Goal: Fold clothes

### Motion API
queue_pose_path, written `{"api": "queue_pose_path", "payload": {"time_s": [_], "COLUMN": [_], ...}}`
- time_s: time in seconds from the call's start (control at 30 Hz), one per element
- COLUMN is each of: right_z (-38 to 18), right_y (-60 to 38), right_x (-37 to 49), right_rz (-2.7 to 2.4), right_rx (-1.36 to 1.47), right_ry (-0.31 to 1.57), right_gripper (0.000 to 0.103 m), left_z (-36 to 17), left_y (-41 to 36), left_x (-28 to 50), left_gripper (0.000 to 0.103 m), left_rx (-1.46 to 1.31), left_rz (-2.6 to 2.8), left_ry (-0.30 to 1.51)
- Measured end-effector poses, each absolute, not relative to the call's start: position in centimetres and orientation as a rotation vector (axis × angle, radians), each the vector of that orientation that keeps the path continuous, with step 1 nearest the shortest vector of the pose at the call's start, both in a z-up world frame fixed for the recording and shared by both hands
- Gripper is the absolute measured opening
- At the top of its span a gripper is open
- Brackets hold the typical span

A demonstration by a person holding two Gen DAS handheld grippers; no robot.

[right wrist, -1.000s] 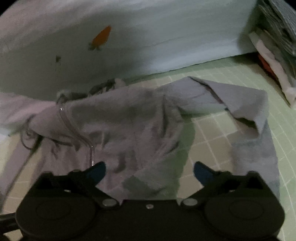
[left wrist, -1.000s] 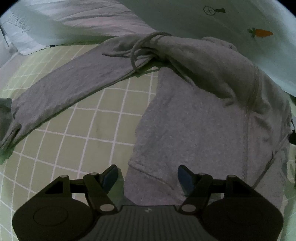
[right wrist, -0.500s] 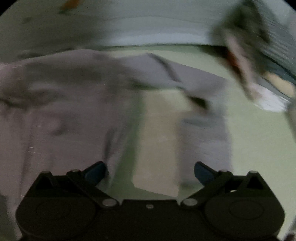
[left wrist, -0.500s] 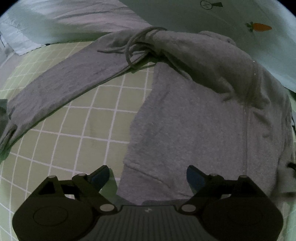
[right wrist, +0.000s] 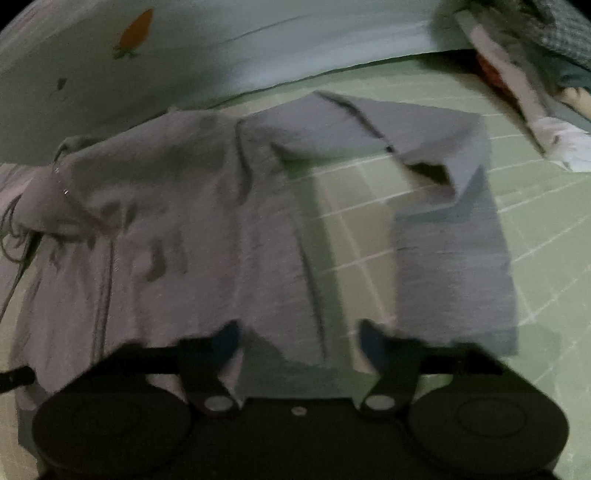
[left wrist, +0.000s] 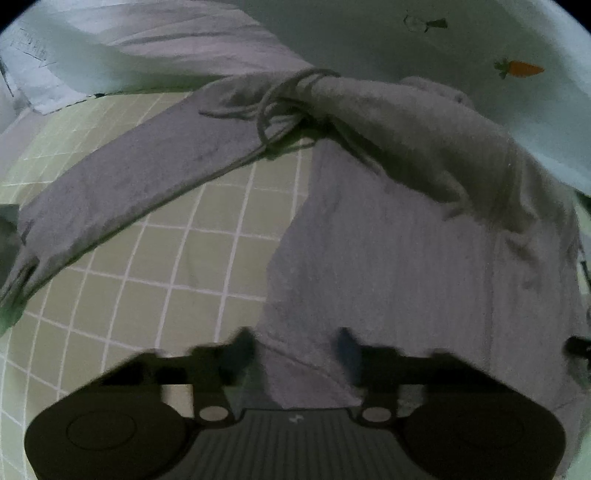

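No readable writing was seen, while the jaws of the left gripper [left wrist: 295, 347] and right gripper [right wrist: 299, 338], just closing, were kept apart around the hem of the grey hoodie [left wrist: 388, 240].

— Are you making out any writing anywhere?
— Nothing is reading as words. A small pale logo mark [left wrist: 294, 419] is showing on the left gripper's ribbed body, too tiny to decipher.
— And the pale sheet [left wrist: 480, 33]?
— It is only carrying a printed orange carrot [left wrist: 521, 68], no lettering.
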State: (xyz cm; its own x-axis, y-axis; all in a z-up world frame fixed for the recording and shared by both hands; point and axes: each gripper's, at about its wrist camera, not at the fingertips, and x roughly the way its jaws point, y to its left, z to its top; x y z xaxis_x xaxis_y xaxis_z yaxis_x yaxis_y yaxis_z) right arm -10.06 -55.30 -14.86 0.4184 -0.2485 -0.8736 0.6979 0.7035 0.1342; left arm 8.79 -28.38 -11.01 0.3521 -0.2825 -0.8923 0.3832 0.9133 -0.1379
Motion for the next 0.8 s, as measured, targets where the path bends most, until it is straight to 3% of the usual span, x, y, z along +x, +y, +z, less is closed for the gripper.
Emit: {"api": "queue_pose_path", "payload": {"time_s": [0.07, 0.17, 0.8], "right_z": [-15.0, -14.3, -13.6], "right_y": [-54.8, -53.9, -48.3], "right_x": [-10.0, -10.7, -21.6], "right_rz": [-0.601, -0.558, -0.431], "right_rx": [0.514, 0.461, 0.423], "right_ry": [0.965, 0.93, 1.023], "right_gripper": [0.03, 0.013, 0.012], "left_z": [-10.8, -9.9, -9.5], "left_y": [-27.7, -26.8, -20.0], "left_x": [8.8, 7.5, -5.6], "left_gripper": [0.018, 0.016, 0.018], "left_rx": [0.031, -0.02, -0.004], "left_rz": [-0.437, -0.429, -0.294], "left_ry": [1.148, 1.138, 1.213]}}
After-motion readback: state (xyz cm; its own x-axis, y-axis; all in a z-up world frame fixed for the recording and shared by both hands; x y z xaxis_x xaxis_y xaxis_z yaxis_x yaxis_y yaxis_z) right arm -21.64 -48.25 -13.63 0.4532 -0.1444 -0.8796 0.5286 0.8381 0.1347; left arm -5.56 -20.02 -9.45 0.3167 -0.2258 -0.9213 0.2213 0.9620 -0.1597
